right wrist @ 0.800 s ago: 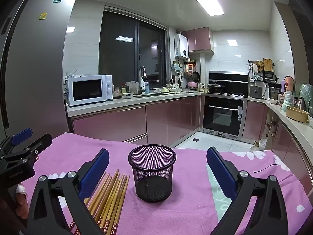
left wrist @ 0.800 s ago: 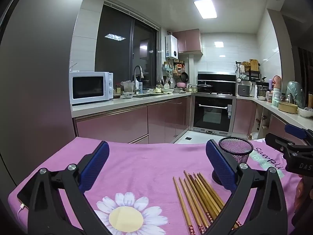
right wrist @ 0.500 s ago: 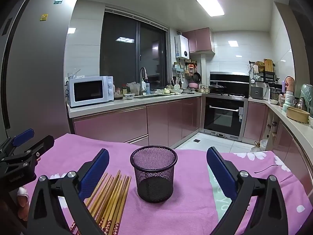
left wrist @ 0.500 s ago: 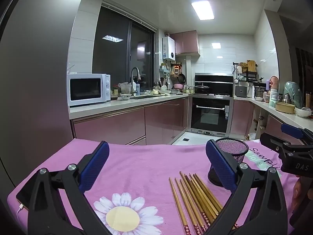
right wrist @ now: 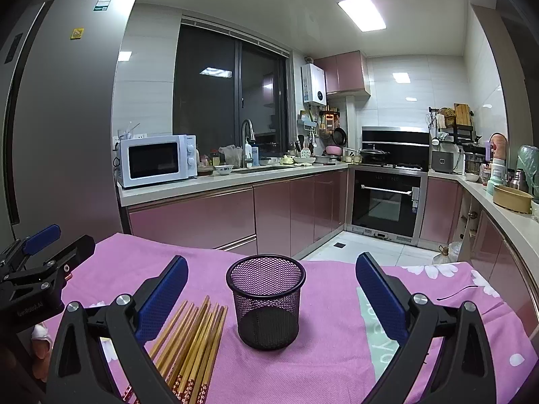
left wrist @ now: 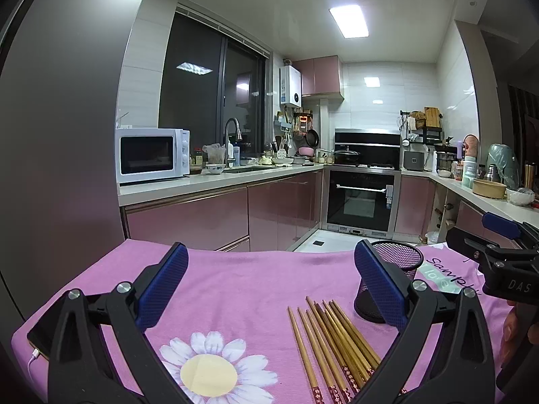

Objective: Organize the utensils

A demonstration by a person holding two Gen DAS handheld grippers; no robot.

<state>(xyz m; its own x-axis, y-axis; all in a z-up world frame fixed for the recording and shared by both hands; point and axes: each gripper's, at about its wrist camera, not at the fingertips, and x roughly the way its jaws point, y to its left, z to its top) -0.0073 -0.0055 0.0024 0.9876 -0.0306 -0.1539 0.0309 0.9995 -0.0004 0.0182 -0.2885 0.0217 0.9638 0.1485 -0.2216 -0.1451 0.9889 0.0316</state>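
Both tools hover over the pink flowered cloth (left wrist: 242, 289) covering the desk. The left hand-held gripper (left wrist: 271, 279) gapes wide with nothing between its blue pads, and so does the right hand-held gripper (right wrist: 271, 289), whose body reads "DAS". A bundle of wooden chopsticks (right wrist: 195, 340) lies flat just left of the upright black mesh cup (right wrist: 266, 299). The cloth's print reads "Sample".

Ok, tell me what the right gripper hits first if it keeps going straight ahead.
Most likely the black mesh cup: it stands upright on the pink cloth, centred between the open right gripper pads. The chopsticks lie left of that line. Depth is uncertain.
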